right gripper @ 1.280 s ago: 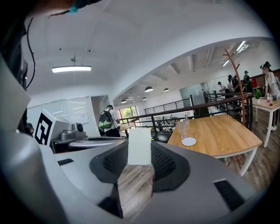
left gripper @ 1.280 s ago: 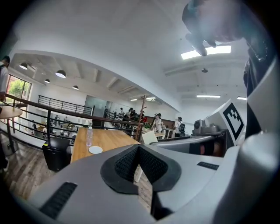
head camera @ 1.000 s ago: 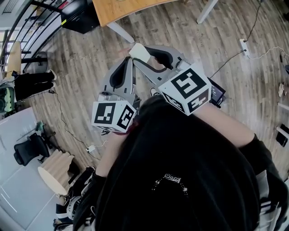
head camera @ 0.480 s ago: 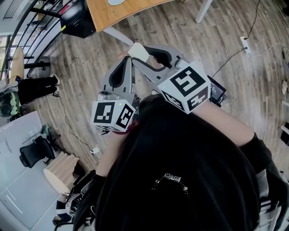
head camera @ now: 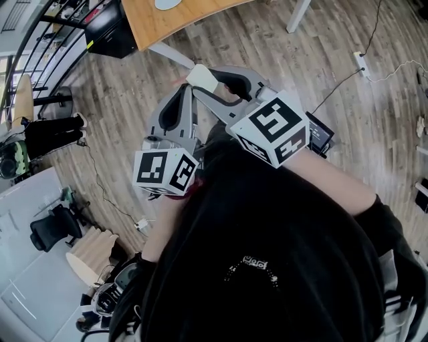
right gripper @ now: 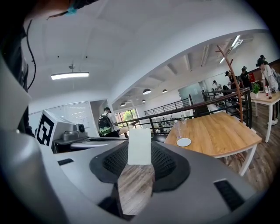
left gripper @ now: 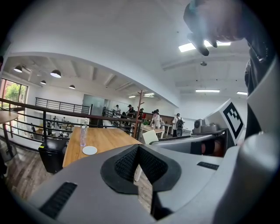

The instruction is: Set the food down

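Observation:
My right gripper (head camera: 203, 77) is shut on a pale, cream-white block of food (head camera: 202, 78), held at its jaw tips above the wooden floor. The same block (right gripper: 140, 146) stands upright between the black pads in the right gripper view. My left gripper (head camera: 189, 91) hangs just left of it, jaws together at the tips with nothing between them. A wooden table (head camera: 167, 20) lies ahead, with a small white plate (right gripper: 183, 142) and a clear bottle (left gripper: 83, 135) on it. From the left gripper view the food (left gripper: 150, 136) shows at the right gripper's tip.
A black bin (head camera: 114, 27) stands by the table's left end, next to a metal railing (head camera: 40, 40). Cables and a power strip (head camera: 362, 63) lie on the floor at right. An office chair (head camera: 47, 227) is at lower left. Several people stand far off.
Both grippers have drifted a little toward the wooden table, which now shows more of its top. The hold on the white block is unchanged.

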A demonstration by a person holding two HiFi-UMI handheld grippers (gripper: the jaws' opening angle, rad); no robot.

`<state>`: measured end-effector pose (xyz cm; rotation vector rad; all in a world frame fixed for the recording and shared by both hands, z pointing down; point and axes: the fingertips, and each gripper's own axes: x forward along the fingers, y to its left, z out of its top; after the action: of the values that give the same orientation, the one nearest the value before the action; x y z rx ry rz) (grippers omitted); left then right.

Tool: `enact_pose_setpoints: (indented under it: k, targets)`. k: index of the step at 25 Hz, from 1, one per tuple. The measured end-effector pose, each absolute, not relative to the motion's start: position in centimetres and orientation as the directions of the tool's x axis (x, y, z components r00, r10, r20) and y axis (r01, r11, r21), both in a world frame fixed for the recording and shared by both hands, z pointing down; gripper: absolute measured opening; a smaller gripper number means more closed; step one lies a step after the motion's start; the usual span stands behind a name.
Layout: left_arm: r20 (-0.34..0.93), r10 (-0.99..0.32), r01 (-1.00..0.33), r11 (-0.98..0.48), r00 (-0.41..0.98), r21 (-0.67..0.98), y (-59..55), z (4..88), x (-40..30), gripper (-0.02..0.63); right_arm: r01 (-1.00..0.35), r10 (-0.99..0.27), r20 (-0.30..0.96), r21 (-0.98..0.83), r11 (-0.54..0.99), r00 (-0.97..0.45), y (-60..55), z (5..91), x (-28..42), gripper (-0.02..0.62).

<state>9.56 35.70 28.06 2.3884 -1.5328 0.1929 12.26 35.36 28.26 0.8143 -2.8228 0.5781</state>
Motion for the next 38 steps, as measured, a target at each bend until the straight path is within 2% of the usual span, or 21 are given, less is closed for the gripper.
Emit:
enact_pose_setpoints:
  k: [10,25,38]
  targets:
    - [0.246,-0.85,-0.882,-0.427,0.466,0.199,31.1,28.6,8.9,0.005,-0.572,-0.507,0.27,-0.301,0.763,-0.818,30.9,28.7,11.6,0.166]
    - [0.249,-0.831,-0.863,-0.444,0.497,0.24,21.7,29.7,1.6,0.004,-0.619,-0.54,0.309,-0.287,0.731,-0.782,21.7,29.7,4.3,0.166]
    - [0.221,-0.771,-0.797,-0.538,0.597,0.274,13.4,29.7,-3.2,0.004,-0.712,-0.625,0.353,-0.235,0.661,-0.697,13.9,29.5,-0.5,0.166]
